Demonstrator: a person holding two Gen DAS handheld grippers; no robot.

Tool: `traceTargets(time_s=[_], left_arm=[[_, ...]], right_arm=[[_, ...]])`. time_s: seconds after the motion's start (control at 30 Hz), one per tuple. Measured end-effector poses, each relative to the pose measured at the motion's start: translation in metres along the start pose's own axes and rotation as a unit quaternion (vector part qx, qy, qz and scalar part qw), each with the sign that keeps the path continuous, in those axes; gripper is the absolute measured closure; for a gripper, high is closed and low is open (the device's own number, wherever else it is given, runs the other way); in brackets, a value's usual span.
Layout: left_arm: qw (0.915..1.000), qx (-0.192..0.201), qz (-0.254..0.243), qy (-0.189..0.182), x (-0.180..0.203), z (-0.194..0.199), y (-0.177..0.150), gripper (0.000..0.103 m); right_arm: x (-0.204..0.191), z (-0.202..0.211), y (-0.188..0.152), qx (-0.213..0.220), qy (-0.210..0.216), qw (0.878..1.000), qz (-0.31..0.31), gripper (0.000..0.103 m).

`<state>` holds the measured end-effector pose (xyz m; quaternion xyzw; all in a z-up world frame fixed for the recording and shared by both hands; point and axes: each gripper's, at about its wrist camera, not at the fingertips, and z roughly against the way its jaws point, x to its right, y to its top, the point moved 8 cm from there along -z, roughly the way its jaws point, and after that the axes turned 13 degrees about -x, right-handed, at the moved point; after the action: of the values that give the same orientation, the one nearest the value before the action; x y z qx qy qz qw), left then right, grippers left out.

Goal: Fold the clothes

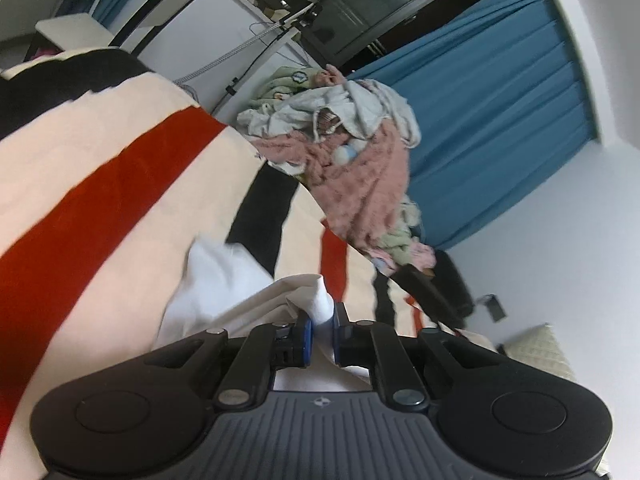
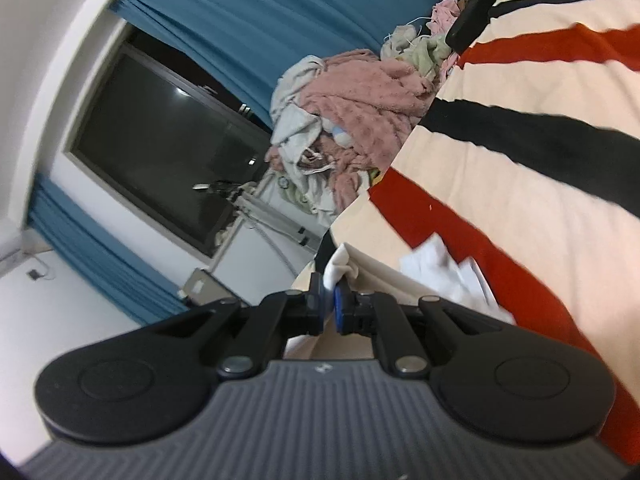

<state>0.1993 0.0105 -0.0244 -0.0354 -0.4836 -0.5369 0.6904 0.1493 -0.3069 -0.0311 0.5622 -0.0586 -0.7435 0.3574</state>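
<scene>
A white and cream garment [image 1: 224, 292] hangs bunched over the striped bed cover [image 1: 120, 184]. My left gripper [image 1: 323, 322] is shut on a fold of its white cloth, which sticks up between the blue pads. In the right wrist view the same garment [image 2: 380, 276] trails to the right, with a crumpled white part [image 2: 444, 264] lying over the red stripe. My right gripper [image 2: 329, 298] is shut on a white corner of it. Both views are tilted and blurred.
A heap of pink, grey and green clothes [image 1: 352, 152] lies at the far end of the bed, also seen as a pile [image 2: 352, 112] in the right wrist view. Blue curtains [image 1: 500, 120], a dark window [image 2: 160, 148] and a white frame [image 1: 256, 52] stand beyond.
</scene>
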Motion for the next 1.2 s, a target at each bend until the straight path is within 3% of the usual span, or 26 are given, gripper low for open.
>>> traceTargets(time_s=[0.17,0.37,0.5,0.63,0.67,0.7,0.77,0.8,0.83,0.93,1.0,1.03,1.1,1.2], left_arm=[[0.9997,0.001,-0.012,0.022,-0.013,-0.060,0.031,0.093],[0.9968,-0.012,-0.064,0.047,-0.027,-0.113,0.040,0.092],[0.9948,-0.018,-0.089,0.047,-0.028,-0.134,0.057,0.092],[0.9943,-0.022,-0.089,0.054,-0.038,-0.152,0.067,0.089],[0.9945,-0.029,-0.086,0.052,-0.042,-0.154,0.068,0.079],[0.9947,-0.037,-0.082,0.051,-0.046,-0.157,0.068,0.069],[0.9938,-0.031,-0.089,0.059,-0.050,-0.156,0.070,0.032],[0.9927,-0.022,-0.098,0.067,-0.051,-0.153,0.072,0.027],[0.9914,-0.013,-0.107,0.074,-0.051,-0.149,0.073,0.022],[0.9880,-0.023,-0.136,0.069,-0.046,-0.149,0.071,0.022],[0.9829,-0.030,-0.163,0.080,-0.044,-0.155,0.063,0.021],[0.9797,-0.033,-0.178,0.087,-0.043,-0.159,0.059,0.021],[0.9689,-0.047,-0.217,0.110,-0.043,-0.172,0.047,0.021],[0.9530,-0.063,-0.254,0.152,-0.049,-0.192,0.031,0.022]], right_arm=[[0.024,-0.061,0.014,-0.007,-0.013,1.000,0.024,0.095],[0.070,-0.106,0.016,-0.012,-0.014,1.000,-0.020,0.095],[0.079,-0.136,0.024,-0.018,-0.017,1.000,-0.015,0.095],[0.070,-0.148,0.030,-0.015,0.004,0.999,0.033,0.091],[0.067,-0.150,0.029,-0.018,0.004,0.999,0.045,0.081],[0.063,-0.152,0.028,-0.023,0.002,0.998,0.056,0.059],[0.054,-0.153,0.025,-0.029,0.003,0.996,0.080,0.029],[0.049,-0.151,0.023,-0.025,0.010,0.995,0.094,0.025],[0.044,-0.150,0.020,-0.025,0.010,0.993,0.111,0.025],[0.037,-0.158,0.012,-0.045,-0.025,0.985,0.167,0.026],[0.043,-0.167,0.004,-0.069,-0.067,0.977,0.188,0.047],[0.048,-0.173,-0.001,-0.083,-0.089,0.972,0.199,0.052],[0.056,-0.184,-0.012,-0.105,-0.129,0.958,0.234,0.062],[0.064,-0.197,-0.026,-0.121,-0.163,0.941,0.271,0.062]])
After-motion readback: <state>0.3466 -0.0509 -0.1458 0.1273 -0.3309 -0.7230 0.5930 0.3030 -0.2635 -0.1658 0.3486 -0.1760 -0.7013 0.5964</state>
